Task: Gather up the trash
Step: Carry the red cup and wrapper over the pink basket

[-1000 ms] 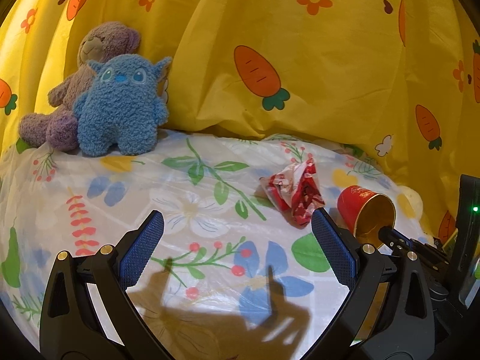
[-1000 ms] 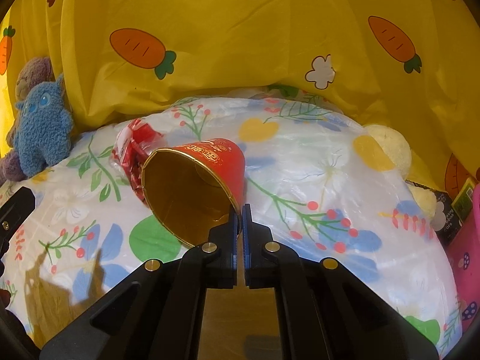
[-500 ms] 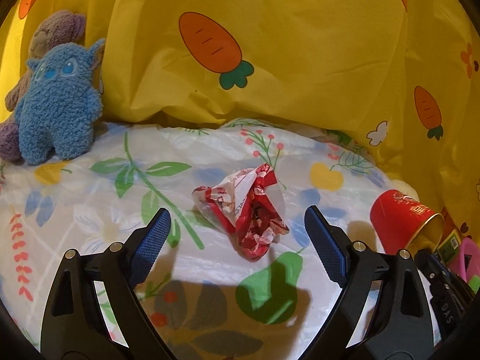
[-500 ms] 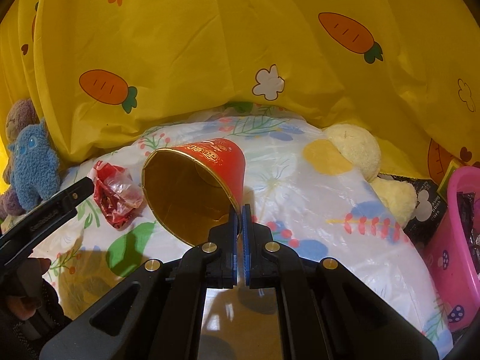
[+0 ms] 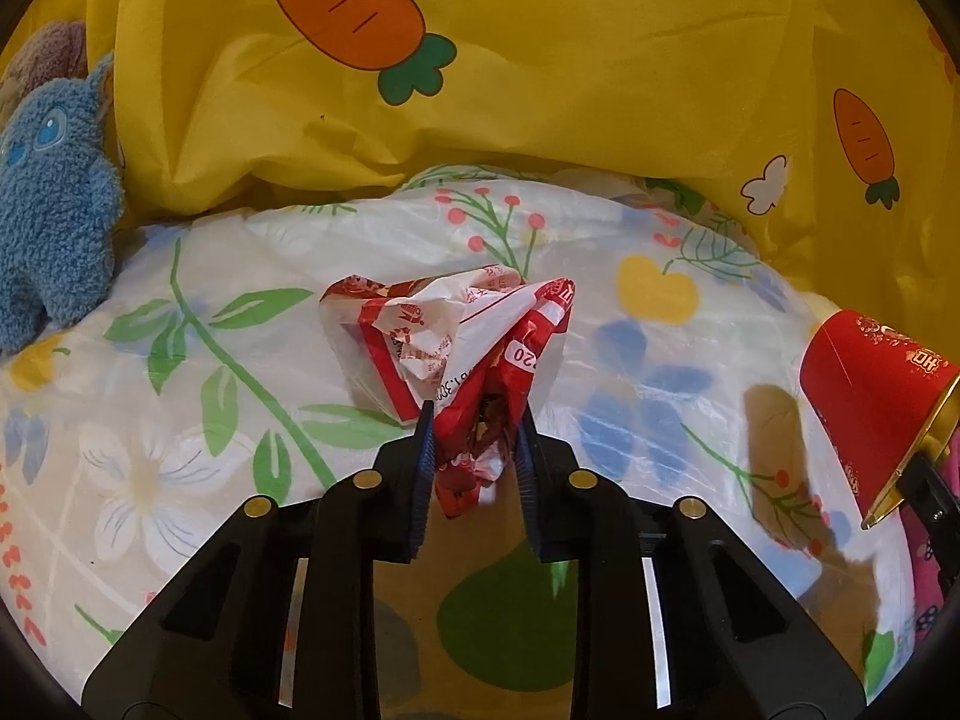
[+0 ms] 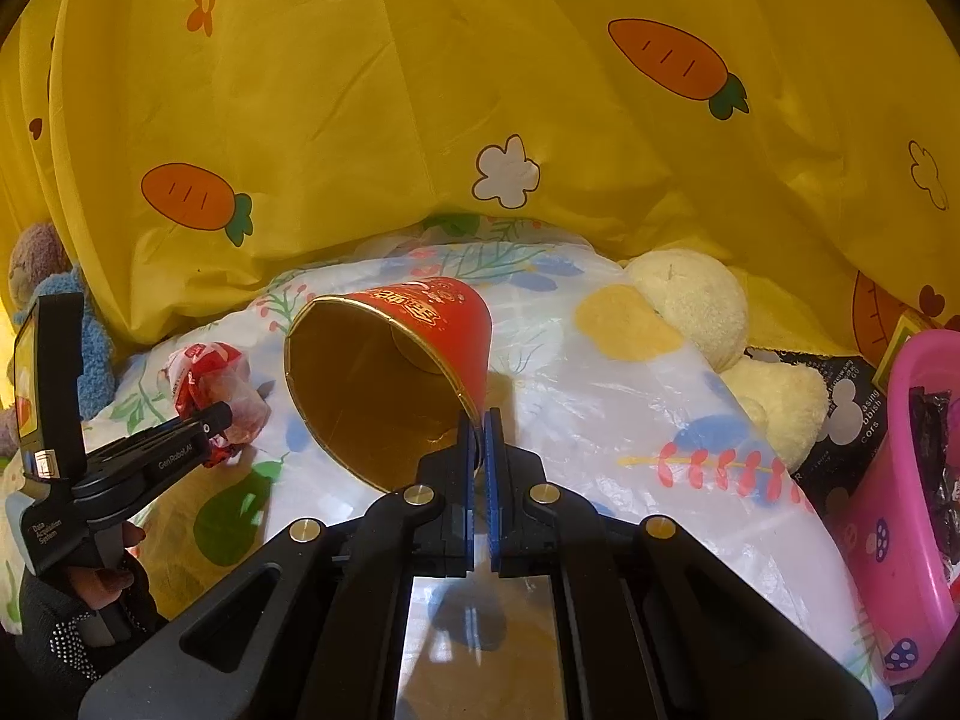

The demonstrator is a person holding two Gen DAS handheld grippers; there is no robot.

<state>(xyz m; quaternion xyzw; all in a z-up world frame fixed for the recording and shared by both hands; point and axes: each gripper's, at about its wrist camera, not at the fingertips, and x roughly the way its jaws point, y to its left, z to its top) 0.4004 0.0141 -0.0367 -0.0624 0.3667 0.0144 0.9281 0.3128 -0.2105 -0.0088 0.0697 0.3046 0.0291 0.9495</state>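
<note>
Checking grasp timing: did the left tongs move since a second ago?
Yes. Left tongs advanced away from the blue plush toy onto the crumpled red-and-white wrapper, jaws closing around it.

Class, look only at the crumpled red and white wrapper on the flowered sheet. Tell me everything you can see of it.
The wrapper is a crumpled packet of thin, glossy plastic film, red and white with small printed text and partly clear panels. It lies on the flowered sheet, bunched into folds and peaks, in front of the yellow carrot-print cloth. Its near red end sits between the blue pads of the left claw, whose jaws are closing on it and already touch it. The red cup stands apart from it.
</note>
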